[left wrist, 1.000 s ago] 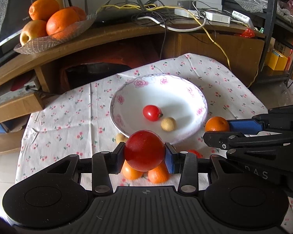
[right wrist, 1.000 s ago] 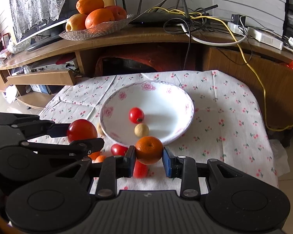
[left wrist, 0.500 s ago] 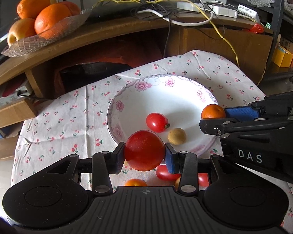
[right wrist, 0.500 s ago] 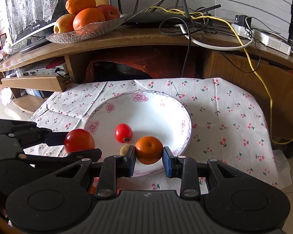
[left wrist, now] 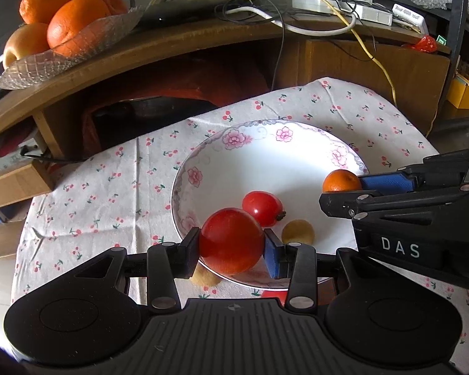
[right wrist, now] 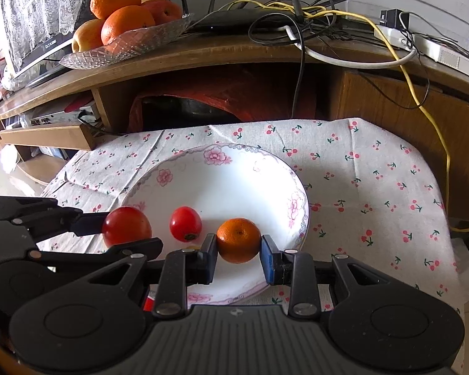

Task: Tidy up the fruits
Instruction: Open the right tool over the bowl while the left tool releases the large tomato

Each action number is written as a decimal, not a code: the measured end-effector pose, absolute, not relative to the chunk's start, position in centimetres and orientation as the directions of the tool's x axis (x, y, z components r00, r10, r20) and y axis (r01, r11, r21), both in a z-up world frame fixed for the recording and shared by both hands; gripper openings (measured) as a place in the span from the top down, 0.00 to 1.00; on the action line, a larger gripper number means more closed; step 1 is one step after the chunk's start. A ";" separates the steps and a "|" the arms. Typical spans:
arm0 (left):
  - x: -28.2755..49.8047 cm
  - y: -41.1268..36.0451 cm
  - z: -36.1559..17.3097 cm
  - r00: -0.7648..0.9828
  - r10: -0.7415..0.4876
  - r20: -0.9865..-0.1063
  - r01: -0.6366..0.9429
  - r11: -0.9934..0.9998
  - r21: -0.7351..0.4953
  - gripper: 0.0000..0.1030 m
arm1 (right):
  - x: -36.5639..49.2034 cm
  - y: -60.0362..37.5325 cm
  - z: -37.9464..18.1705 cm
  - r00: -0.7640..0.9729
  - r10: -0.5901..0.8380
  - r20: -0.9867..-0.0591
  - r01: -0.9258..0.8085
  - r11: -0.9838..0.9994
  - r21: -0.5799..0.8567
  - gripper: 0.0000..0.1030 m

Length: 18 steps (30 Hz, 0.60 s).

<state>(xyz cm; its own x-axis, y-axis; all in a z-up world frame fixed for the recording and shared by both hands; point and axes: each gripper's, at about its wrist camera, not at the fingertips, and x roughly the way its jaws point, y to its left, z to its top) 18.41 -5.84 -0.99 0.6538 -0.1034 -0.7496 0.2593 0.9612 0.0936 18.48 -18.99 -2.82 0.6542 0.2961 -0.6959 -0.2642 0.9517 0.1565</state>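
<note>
On my far left, a glass dish (left wrist: pixel 62 59) of oranges and an apple sits on the wooden shelf behind the tabletop (left wrist: pixel 93 193), which wears a cherry-print cloth. My left gripper (left wrist: pixel 231 247) is closed on a large red tomato (left wrist: pixel 231 240), pads pressed to both its sides, holding it over the near-left rim of the white floral plate (left wrist: pixel 265 162). A small tan fruit (left wrist: pixel 204 276) lies on the cloth just under that rim. Inside the plate rest a smaller red tomato (left wrist: pixel 262 207) and, just beside it, another round tan fruit (left wrist: pixel 298 232). To the right, my right gripper (right wrist: pixel 238 251) clamps a small orange (right wrist: pixel 239 240) between its pads, holding it above the near part of the plate.
</note>
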 end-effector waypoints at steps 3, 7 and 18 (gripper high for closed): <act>18.4 -6.0 -0.9 0.648 -0.135 -0.749 0.280 0.957 0.070 0.44 | 18.7 -19.0 -2.7 0.649 0.340 -0.680 -0.279 0.939 0.202 0.68; 17.8 -7.0 -0.7 0.676 -0.117 -0.728 0.311 0.940 0.137 0.36 | 18.4 -18.2 -2.0 0.675 0.325 -0.662 -0.301 0.941 0.155 0.68; 16.9 -5.1 0.5 0.680 -0.111 -0.725 0.257 0.962 0.094 0.36 | 17.6 -20.2 -0.4 0.719 0.277 -0.638 -0.219 0.961 0.171 0.68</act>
<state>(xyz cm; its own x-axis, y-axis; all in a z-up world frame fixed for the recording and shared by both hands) 16.88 -5.06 0.54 0.6797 -0.1110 -0.7251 0.2569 0.9619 0.0936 17.60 -20.24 -0.41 0.7185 0.2771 -0.6379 -0.2191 0.9607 0.1705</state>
